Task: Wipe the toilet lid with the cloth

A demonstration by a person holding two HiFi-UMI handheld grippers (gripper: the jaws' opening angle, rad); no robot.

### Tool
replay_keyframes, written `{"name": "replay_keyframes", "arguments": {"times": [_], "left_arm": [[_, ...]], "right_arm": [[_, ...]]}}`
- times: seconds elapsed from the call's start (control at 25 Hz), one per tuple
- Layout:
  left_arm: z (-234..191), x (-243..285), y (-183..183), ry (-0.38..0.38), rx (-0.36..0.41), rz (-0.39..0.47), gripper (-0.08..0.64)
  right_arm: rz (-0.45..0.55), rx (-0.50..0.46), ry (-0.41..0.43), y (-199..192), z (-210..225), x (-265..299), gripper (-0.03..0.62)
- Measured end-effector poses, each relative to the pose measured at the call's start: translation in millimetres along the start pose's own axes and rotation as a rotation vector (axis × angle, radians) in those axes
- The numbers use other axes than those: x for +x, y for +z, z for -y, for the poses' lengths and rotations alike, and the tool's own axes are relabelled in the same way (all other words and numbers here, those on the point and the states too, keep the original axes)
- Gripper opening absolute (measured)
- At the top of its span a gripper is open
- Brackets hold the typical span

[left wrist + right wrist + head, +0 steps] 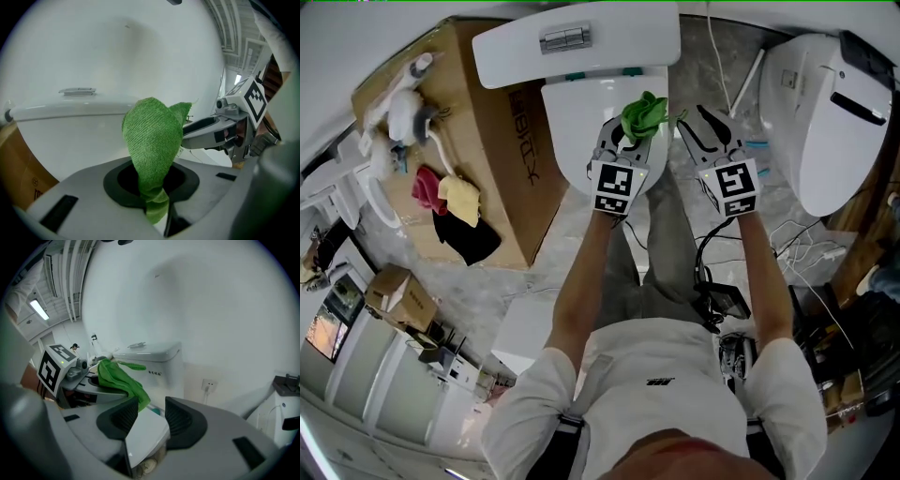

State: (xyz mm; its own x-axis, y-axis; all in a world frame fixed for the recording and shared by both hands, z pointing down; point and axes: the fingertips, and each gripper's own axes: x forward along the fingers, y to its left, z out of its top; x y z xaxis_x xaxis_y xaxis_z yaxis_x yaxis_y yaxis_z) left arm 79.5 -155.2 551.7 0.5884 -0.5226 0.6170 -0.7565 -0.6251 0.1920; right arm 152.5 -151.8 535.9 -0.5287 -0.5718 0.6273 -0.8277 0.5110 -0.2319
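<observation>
The white toilet lid [581, 127] lies shut below the cistern [572, 42] with its chrome flush button. My left gripper [630, 129] hangs over the lid's right part, shut on a green cloth [643, 114]. In the left gripper view the cloth [154, 140] sticks up in a bunch from between the jaws of my left gripper [157, 190]. My right gripper [701, 127] is just right of the lid, open and holding nothing. In the right gripper view the lid's white edge [145, 432] shows between the spread jaws of my right gripper [152, 414], and the cloth [117, 378] hangs at the left.
A cardboard box [511, 150] stands left of the toilet with red, yellow and black cloths [455, 211] beside it. A second white toilet unit [825, 112] stands to the right. Cables [797, 244] lie on the floor. A wall socket [207, 384] is behind.
</observation>
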Motion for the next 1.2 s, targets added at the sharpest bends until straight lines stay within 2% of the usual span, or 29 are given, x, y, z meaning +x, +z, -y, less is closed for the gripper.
{"name": "replay_keyframes", "arguments": {"times": [0.32,0.64,1.2], "left_arm": [[-5,41,-35,0.002,-0.036,-0.027,0.083],[1,94,-71,-0.057,-0.046,-0.053,0.084],[-14,148,-117,-0.096,-0.067,-0.101,0.083]], "right_arm": [[-0.020,0.000,-0.029,-34,13,24,0.193],[-0.053,0.027,-0.129,-80,37,43,0.193],[-0.061,0.139,-0.218,-106,77,95,0.193]]}}
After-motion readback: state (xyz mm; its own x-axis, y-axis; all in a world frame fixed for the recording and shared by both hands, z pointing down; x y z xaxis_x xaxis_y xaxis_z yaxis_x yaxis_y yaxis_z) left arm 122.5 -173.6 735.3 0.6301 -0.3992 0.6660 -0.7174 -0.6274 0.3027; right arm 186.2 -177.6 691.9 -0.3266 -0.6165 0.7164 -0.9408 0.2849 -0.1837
